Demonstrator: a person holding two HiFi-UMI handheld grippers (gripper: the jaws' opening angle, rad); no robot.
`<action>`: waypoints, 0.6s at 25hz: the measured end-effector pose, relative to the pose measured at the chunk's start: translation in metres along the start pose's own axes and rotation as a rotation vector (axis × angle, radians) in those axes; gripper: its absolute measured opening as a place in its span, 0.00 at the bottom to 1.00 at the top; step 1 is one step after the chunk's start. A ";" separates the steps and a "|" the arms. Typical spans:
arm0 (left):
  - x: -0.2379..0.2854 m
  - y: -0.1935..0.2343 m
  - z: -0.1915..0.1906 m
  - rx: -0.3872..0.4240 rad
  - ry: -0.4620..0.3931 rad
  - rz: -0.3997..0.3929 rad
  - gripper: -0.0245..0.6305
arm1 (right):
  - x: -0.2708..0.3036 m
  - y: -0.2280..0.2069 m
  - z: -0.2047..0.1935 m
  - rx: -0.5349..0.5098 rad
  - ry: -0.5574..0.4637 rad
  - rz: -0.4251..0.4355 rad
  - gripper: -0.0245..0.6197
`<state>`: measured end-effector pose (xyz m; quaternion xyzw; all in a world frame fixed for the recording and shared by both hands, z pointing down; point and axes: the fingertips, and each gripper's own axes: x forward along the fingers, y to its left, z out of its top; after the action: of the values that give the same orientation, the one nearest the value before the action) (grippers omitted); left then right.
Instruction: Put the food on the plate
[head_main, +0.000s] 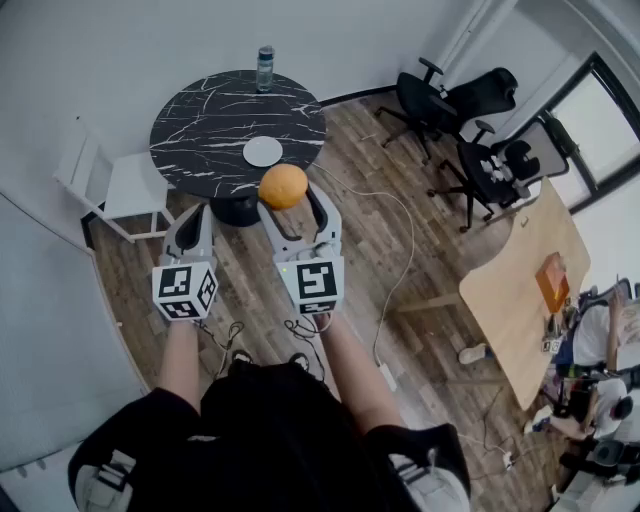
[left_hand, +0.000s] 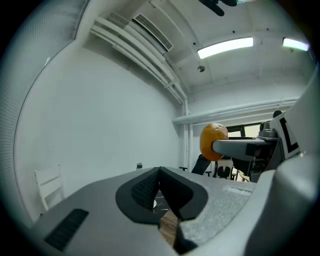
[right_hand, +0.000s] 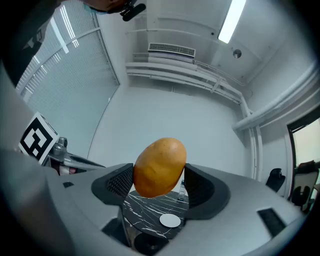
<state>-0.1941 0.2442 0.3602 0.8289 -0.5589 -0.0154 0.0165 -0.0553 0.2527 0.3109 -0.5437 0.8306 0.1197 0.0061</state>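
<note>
An orange-yellow oval food item, shaped like a potato, sits between the pads of my right gripper, which is shut on it. In the right gripper view the food hangs above and short of a small white plate on a round black marble table. The head view shows that plate near the table's front edge, just beyond the food. My left gripper is shut and empty, level beside the right one. From the left gripper view, its jaws meet and the food is up at the right.
A water bottle stands at the table's far edge. A white chair is left of the table. Black office chairs and a wooden table stand at the right. Cables lie on the wood floor.
</note>
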 end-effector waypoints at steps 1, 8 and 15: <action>-0.001 -0.013 0.001 -0.006 -0.001 -0.014 0.04 | -0.008 -0.008 -0.001 0.002 0.004 -0.002 0.52; 0.003 -0.095 -0.013 0.004 0.036 -0.064 0.04 | -0.063 -0.058 -0.021 0.000 0.023 0.008 0.52; 0.000 -0.141 -0.063 0.006 0.142 -0.075 0.04 | -0.100 -0.084 -0.063 0.041 0.039 0.030 0.52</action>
<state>-0.0603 0.2977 0.4170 0.8483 -0.5250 0.0446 0.0532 0.0693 0.2982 0.3697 -0.5333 0.8409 0.0920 -0.0005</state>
